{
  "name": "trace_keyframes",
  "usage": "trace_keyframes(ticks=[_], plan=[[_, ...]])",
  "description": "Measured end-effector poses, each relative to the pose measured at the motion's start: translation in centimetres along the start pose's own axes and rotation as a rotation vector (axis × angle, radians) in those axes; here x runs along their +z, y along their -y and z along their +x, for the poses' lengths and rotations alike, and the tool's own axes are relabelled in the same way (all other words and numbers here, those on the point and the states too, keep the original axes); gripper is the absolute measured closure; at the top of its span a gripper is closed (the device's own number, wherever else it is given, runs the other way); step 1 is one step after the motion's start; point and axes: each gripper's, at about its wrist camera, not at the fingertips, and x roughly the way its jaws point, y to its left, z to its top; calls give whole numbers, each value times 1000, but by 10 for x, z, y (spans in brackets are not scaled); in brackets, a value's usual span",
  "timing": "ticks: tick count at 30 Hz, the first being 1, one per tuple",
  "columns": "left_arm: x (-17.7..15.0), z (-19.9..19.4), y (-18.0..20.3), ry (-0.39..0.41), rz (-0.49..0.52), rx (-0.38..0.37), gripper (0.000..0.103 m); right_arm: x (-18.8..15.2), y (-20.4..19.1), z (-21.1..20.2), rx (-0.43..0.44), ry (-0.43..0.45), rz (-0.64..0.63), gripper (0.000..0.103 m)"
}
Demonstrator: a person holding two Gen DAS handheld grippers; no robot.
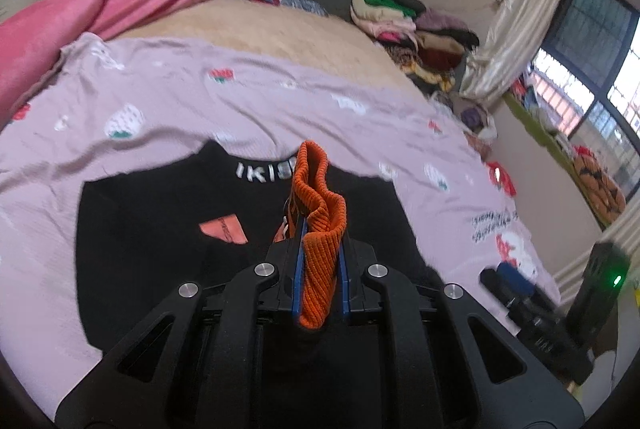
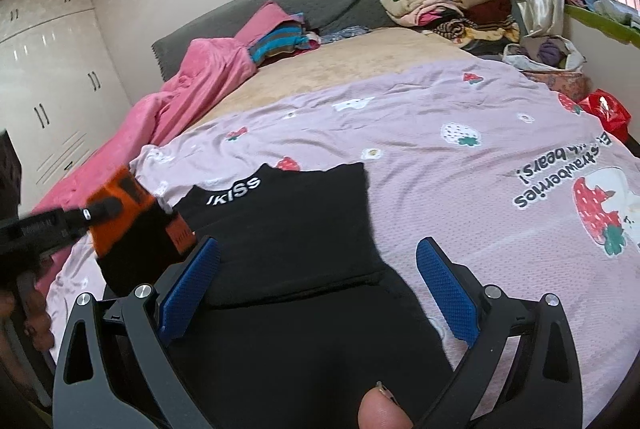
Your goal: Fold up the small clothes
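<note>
Left claw (image 2: pixel 100 209) motion-blurred; garment's (image 2: pixel 280 249) hem cropped.

White letters "KISS" run along the collar of my black garment (image 2: pixel 280 229); the lilac sheet (image 2: pixel 440 169) reads "strawberries" and "bears!", upside down to me.

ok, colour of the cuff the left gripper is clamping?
Orange ribbed knit cuff, on a black garment; clearest in the left wrist view.

Pink blanket (image 2: pixel 192 85), white wardrobe (image 2: pixel 48 89)
</note>
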Motion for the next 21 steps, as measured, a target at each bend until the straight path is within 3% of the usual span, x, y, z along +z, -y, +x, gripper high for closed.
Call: trace_keyframes(ticks=[6, 11, 19, 21], plan=[[-19, 30, 1, -94, 13, -42, 96, 2, 12, 3, -38, -4, 34, 5], [-35, 50, 0, -168, 4, -93, 89, 3, 15, 5, -58, -13, 53, 5], [-42, 42, -4, -190, -8, -168, 49, 1, 6, 22, -52, -61, 39, 5], [-39, 34, -10, -169, -11, -162, 45, 0, 0, 29, -40, -81, 27, 5]])
